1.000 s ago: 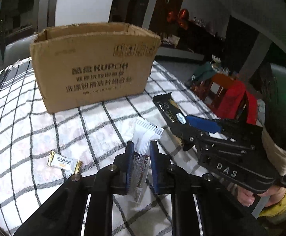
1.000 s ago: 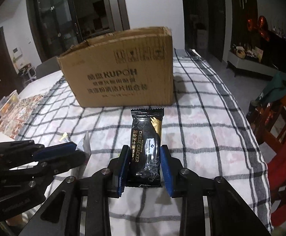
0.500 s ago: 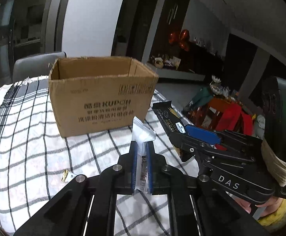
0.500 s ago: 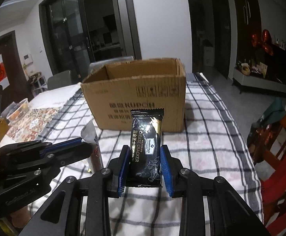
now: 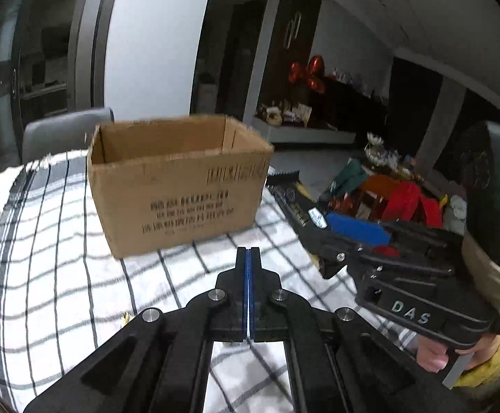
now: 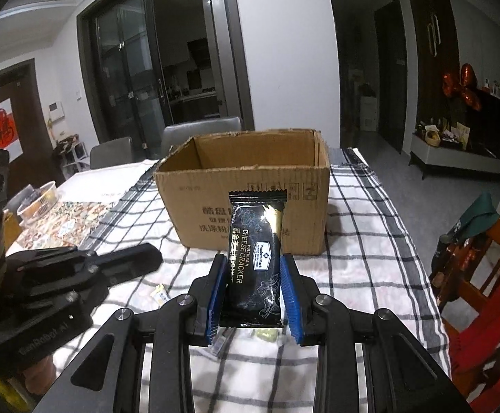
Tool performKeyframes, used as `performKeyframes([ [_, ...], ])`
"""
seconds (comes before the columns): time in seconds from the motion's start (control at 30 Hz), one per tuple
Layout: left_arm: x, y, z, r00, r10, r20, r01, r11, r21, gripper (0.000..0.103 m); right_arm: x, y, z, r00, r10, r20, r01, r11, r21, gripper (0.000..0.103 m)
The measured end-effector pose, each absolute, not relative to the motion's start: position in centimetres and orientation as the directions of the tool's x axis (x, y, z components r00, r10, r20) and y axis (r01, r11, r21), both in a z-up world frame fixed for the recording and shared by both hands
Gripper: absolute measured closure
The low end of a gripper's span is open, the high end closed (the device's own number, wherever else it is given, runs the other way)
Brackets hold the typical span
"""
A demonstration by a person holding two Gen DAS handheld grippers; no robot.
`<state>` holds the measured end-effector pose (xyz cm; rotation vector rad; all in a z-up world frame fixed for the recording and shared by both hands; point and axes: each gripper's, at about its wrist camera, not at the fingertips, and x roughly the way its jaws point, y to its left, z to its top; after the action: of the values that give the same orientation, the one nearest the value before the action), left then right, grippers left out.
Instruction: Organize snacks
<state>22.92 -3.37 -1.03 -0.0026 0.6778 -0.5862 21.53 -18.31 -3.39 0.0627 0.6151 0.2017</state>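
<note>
Presently the left gripper [image 5: 248,258] has its jaws just closed together, nothing between them. Right gripper [image 6: 252,268] jaws clamp an upright black cracker packet [image 6: 255,258], near the open cardboard box [image 6: 246,192], contents unseen.

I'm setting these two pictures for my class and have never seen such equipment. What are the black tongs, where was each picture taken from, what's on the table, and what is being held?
A person holds a two-fingered tool in each hand, and each tool carries a camera looking along its fingers. One picture is from the left gripper, which is shut with nothing visible between its pads. The other is from the right gripper, which clamps a black cheese cracker packet upright. On the checked cloth are an open cardboard box and a small wrapped sweet.
</note>
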Motion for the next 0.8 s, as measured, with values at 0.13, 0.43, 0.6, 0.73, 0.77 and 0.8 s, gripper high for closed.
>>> performKeyframes([
  [0.13,23.3,-4.0,-3.2,0.574,-0.507,-0.644,0.515,0.834,-0.198,0.097,21.7,-18.2,-4.8,0.775,0.207,-0.597,-0.167,0.978,0.122,0.071],
  [0.43,25.0,-5.4,-7.5,0.493,-0.464,-0.736,0.488,0.848,-0.208,0.076,22.7,-18.7,-8.6,0.727,0.186,-0.661,-0.137,0.982,0.126,0.071],
  [0.6,26.0,-6.0,-9.1,0.471,-0.435,-0.767,0.455,0.865,-0.211,0.071,23.5,-19.0,-10.3,0.702,0.184,-0.688,-0.127,0.983,0.134,0.071],
  [0.73,27.1,-6.6,-10.2,0.461,-0.400,-0.792,0.430,0.881,-0.194,0.069,24.0,-19.3,-11.3,0.687,0.183,-0.703,-0.114,0.983,0.145,0.071],
  [0.77,27.1,-6.7,-10.5,0.459,-0.394,-0.796,0.427,0.884,-0.191,0.069,24.1,-19.3,-11.5,0.684,0.184,-0.706,-0.112,0.983,0.148,0.071],
  [0.8,27.3,-6.8,-10.7,0.457,-0.387,-0.801,0.424,0.886,-0.186,0.069,24.2,-19.4,-11.7,0.681,0.187,-0.708,-0.112,0.982,0.152,0.071],
])
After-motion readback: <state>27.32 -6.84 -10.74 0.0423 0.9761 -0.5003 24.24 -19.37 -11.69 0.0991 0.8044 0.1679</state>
